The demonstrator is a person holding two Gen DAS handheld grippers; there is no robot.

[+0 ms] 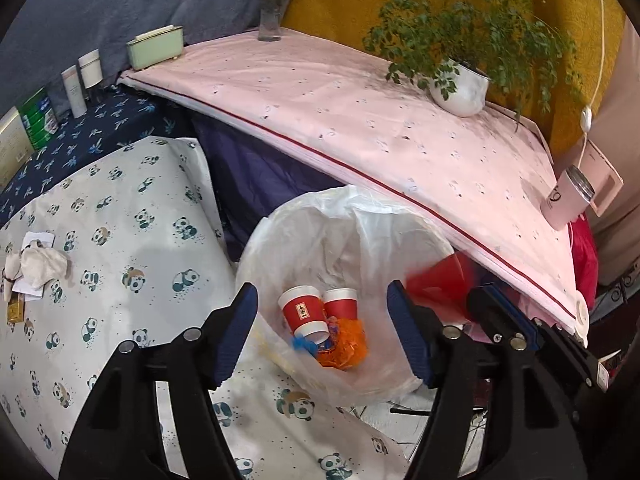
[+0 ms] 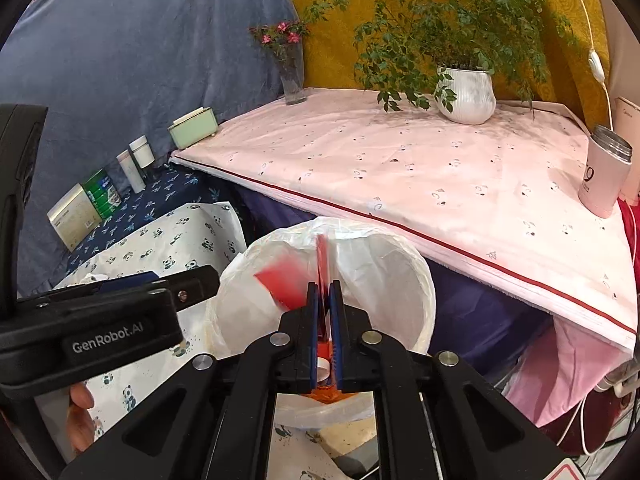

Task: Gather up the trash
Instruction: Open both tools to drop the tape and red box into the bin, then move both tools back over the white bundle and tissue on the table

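A white-lined trash bin [image 1: 280,232] stands between the panda-cloth table and the pink table. Two red paper cups [image 1: 304,312] and an orange wrapper [image 1: 346,344] lie inside it. My left gripper [image 1: 322,332] is open and empty above the bin's near rim. My right gripper [image 2: 324,308] is shut on a red wrapper [image 2: 286,280], blurred, held over the bin [image 2: 416,280]; that wrapper also shows in the left wrist view [image 1: 436,280]. Crumpled tissue [image 1: 42,266] lies on the panda cloth at far left.
The pink-clothed table [image 1: 360,112] holds a potted plant [image 1: 460,88], a glass flower vase [image 1: 274,12], a green box [image 1: 156,48] and a pink tumbler [image 1: 568,198]. Boxes and bottles [image 1: 76,88] stand on the blue cloth at left.
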